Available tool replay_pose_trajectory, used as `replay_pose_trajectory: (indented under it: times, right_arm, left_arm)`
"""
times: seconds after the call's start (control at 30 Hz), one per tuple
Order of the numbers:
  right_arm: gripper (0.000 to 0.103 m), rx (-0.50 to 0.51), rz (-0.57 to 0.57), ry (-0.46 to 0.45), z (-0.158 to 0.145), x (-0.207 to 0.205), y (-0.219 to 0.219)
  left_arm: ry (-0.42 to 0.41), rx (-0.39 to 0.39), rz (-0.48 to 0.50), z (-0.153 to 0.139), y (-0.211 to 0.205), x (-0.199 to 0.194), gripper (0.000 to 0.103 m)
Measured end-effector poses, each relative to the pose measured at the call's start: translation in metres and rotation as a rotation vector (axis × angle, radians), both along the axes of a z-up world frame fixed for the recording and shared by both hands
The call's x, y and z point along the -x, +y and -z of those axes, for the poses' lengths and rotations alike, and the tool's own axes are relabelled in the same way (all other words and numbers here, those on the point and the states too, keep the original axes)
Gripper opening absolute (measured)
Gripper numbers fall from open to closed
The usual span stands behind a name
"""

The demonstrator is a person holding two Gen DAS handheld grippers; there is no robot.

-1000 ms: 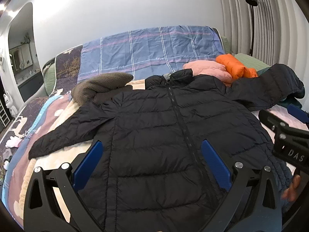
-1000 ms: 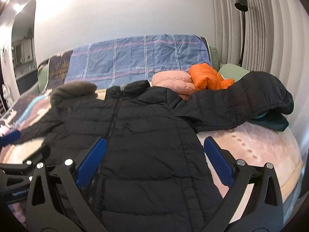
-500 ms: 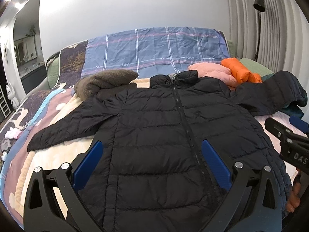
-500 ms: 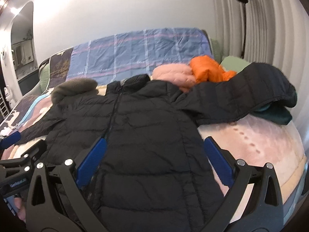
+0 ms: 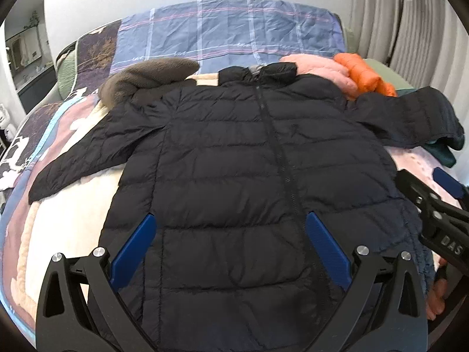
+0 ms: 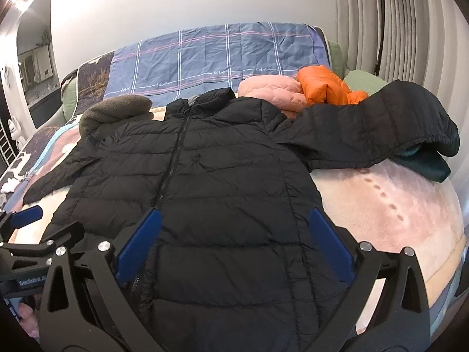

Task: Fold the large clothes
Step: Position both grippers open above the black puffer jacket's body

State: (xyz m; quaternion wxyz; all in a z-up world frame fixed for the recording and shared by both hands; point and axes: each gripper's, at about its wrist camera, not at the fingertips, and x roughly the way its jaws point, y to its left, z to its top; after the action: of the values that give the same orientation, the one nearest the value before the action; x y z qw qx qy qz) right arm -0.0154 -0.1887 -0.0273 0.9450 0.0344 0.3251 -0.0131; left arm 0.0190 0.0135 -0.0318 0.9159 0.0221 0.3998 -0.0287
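Jacket [image 5: 234,161] now flat, lower in frame; both tongs, left [image 5: 228,252] and right [image 6: 231,246], risen, wide open, empty; folding not started.

black quilted puffer jacket [image 5: 249,161], zipped, lying front-up and flat on the bed, both sleeves spread outward

Black jacket [image 5: 234,158]: quilted puffer cloth, slight sheen. Blanket [image 6: 390,205] under it: fuzzy fleece, matt. Checked sheet [image 5: 234,32]: thin woven cloth, creased. Left gripper [image 5: 228,252]: matt black plastic frame, blue pads [image 5: 133,252], shiny metal screws.
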Motion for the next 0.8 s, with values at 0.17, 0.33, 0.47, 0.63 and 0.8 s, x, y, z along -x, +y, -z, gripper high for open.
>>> replay_pose_trajectory:
  times: [0.17,0.33,0.47,0.63,0.8]
  right_arm:
    - [0.101,-0.015,0.003,0.037,0.004,-0.003,-0.001]
    - [0.101,-0.012,0.003,0.055,0.007,-0.005,0.000]
    - [0.101,-0.001,-0.006,0.054,0.007,-0.004,0.004]
    - [0.101,0.001,-0.019,0.053,0.006,-0.004,0.008]
    - [0.101,0.002,-0.024,0.051,0.005,-0.004,0.010]
  left_arm:
    - [0.046,-0.013,-0.043,0.007,0.005,-0.003,0.102]
    - [0.081,-0.027,-0.090,0.011,0.013,-0.008,0.102]
    - [0.097,-0.023,-0.113,0.014,0.019,-0.009,0.102]
    - [0.099,-0.011,-0.133,0.013,0.025,-0.009,0.102]
    - [0.118,0.026,-0.107,0.013,0.025,-0.009,0.102]
